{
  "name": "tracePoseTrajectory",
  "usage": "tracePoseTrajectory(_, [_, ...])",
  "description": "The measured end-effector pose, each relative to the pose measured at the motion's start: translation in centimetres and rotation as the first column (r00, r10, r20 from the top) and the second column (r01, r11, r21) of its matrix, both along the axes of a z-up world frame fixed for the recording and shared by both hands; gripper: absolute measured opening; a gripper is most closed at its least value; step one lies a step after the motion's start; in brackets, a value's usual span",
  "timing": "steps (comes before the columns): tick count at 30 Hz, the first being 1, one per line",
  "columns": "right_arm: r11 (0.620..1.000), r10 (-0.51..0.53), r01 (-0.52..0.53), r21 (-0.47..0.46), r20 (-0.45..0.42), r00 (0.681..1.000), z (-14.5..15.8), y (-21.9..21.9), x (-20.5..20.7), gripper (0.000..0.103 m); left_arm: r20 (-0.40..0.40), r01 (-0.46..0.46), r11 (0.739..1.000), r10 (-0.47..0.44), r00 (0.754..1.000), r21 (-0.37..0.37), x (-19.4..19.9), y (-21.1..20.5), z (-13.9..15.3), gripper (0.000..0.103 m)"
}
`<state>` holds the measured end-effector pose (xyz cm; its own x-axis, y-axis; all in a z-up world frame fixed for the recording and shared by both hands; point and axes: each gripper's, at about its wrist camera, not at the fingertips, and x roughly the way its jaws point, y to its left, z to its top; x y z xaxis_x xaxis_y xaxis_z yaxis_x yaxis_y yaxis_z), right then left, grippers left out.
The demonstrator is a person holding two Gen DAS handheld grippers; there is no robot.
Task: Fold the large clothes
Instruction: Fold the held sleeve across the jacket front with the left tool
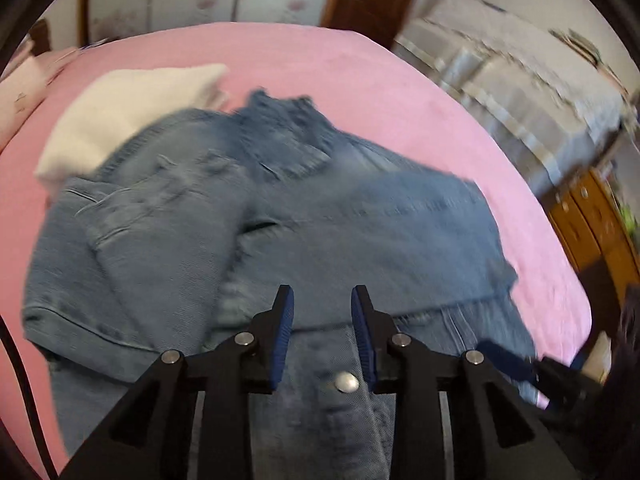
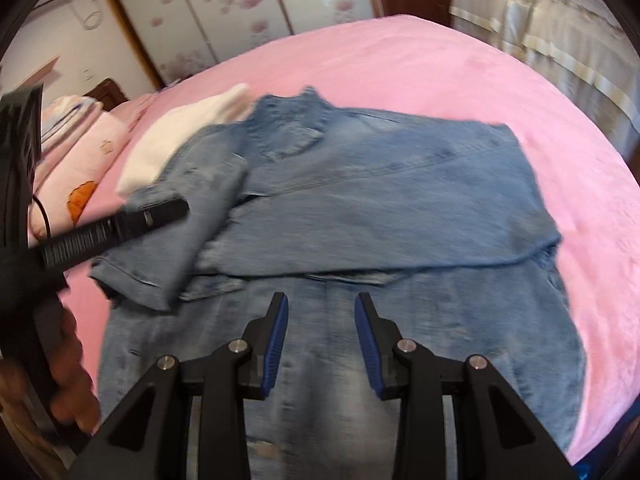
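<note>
Both claws, left (image 1: 322, 300) and right (image 2: 321, 306), hover parted and empty above a denim jacket (image 2: 380, 208) on a pink bed (image 2: 400, 64).
With its sleeves already folded inward, the jacket lies flat, probably ready for a lengthwise fold; a white cloth (image 2: 176, 140) sits beside its collar.

Jacket spread on the bed

I see the denim jacket (image 2: 360, 200) lying on the bed (image 2: 440, 64), its left sleeve folded over its front, overlapping a folded cloth (image 2: 176, 136) behind-left; pillows (image 2: 80, 144) farther left.
</note>
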<state>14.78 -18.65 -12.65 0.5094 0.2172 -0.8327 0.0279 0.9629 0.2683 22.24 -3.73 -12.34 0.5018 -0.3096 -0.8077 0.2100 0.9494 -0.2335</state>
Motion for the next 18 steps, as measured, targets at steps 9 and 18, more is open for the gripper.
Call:
tracePoseTrajectory(9, [0.995,0.085,-0.085,0.050,0.008,0.996,-0.9,1.6,0.7,0.035,0.068,-0.113,0.993,0.115,0.991,-0.030,-5.2,6.8,1.1,0.061])
tracePoseTrajectory(18, [0.958,0.282,-0.285,0.026,0.092,0.955,1.9,9.8,4.2,0.035,0.091,-0.389,0.916,0.381,0.920,0.100,-8.0,16.7,0.6,0.062])
